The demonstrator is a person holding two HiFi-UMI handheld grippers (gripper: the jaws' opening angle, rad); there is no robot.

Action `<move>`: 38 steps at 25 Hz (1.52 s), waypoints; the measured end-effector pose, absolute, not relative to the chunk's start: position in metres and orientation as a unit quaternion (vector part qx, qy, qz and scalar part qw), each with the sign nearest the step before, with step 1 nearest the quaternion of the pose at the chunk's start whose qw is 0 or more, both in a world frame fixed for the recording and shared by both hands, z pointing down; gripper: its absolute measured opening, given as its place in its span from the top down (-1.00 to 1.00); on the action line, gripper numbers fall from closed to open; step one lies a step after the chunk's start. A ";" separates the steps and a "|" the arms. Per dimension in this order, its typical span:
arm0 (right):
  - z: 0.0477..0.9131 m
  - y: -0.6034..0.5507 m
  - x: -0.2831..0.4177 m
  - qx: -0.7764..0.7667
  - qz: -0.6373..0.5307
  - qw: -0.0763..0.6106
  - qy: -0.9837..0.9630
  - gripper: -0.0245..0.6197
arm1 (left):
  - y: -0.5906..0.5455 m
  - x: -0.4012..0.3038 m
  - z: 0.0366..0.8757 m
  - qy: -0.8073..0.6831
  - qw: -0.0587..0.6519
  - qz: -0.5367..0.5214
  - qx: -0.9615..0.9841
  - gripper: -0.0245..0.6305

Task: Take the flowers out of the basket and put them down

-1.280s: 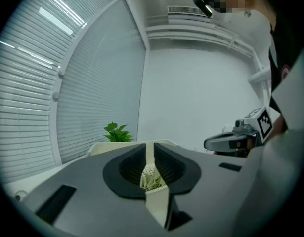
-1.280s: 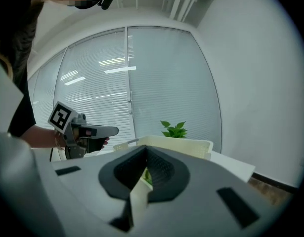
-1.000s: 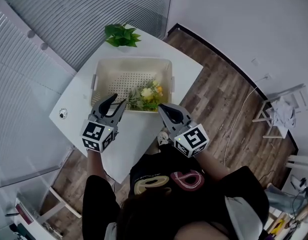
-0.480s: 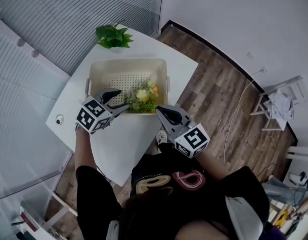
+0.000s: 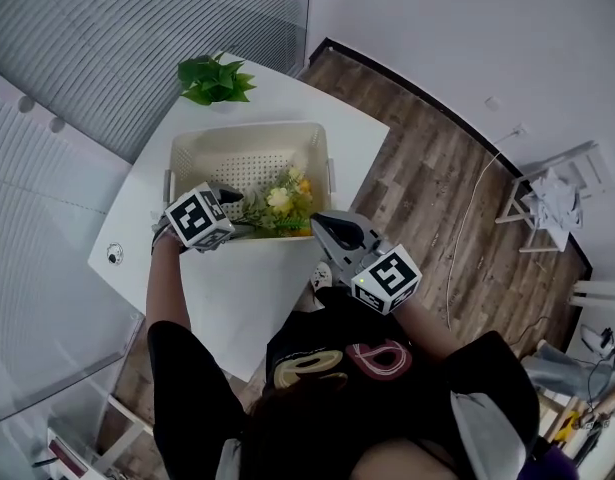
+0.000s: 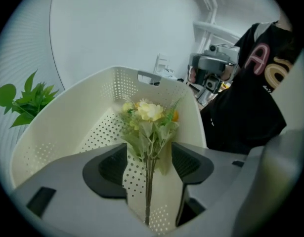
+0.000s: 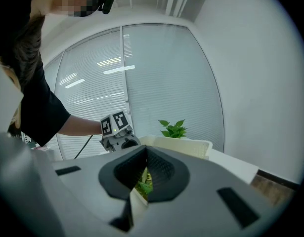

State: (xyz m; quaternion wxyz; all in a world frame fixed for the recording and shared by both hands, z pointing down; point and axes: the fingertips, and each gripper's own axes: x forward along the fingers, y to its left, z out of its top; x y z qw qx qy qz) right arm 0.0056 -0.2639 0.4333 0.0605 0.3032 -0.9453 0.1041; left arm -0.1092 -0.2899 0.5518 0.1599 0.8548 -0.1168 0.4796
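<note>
A cream perforated basket (image 5: 202, 155) stands on the white table (image 5: 237, 288). In it lies a bunch of yellow and white flowers (image 5: 282, 200) with green leaves, against the near wall. My left gripper (image 5: 237, 211) points steeply down into the basket. Its jaws have just been opening and now stand wide in the left gripper view (image 6: 149, 164), with the flower stems (image 6: 149, 181) running between the pads, apart from both. My right gripper (image 5: 322, 224) hovers at the basket's near right corner, shut with nothing in it (image 7: 142, 169).
A green potted plant (image 5: 215, 78) sits on the table behind the basket. Frosted glass with blinds runs along the left. Wooden floor and a white folding chair (image 5: 552, 208) lie to the right. The person's dark shirt fills the bottom.
My left gripper has tipped downward and dropped from in front of the basket into it, over the flower stems, with its jaws spread wider. The right gripper has stayed put.
</note>
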 end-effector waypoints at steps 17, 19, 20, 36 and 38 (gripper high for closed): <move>0.446 -0.286 0.009 0.304 0.115 0.090 -0.941 0.89 | -0.275 -0.121 0.614 0.000 0.190 0.596 0.780 0.14; 0.447 -0.285 0.009 0.304 0.115 0.091 -0.941 0.89 | -0.275 -0.118 0.615 0.004 0.200 0.588 0.784 0.14; 0.447 -0.285 0.008 0.303 0.115 0.092 -0.942 0.89 | -0.276 -0.117 0.615 0.003 0.205 0.584 0.786 0.14; 0.449 -0.281 0.011 0.305 0.118 0.091 -0.941 0.89 | -0.287 -0.121 0.625 -0.042 0.213 0.582 0.784 0.74; 0.450 -0.280 0.011 0.302 0.118 0.093 -0.941 0.89 | -0.288 -0.122 0.625 -0.043 0.213 0.584 0.782 0.76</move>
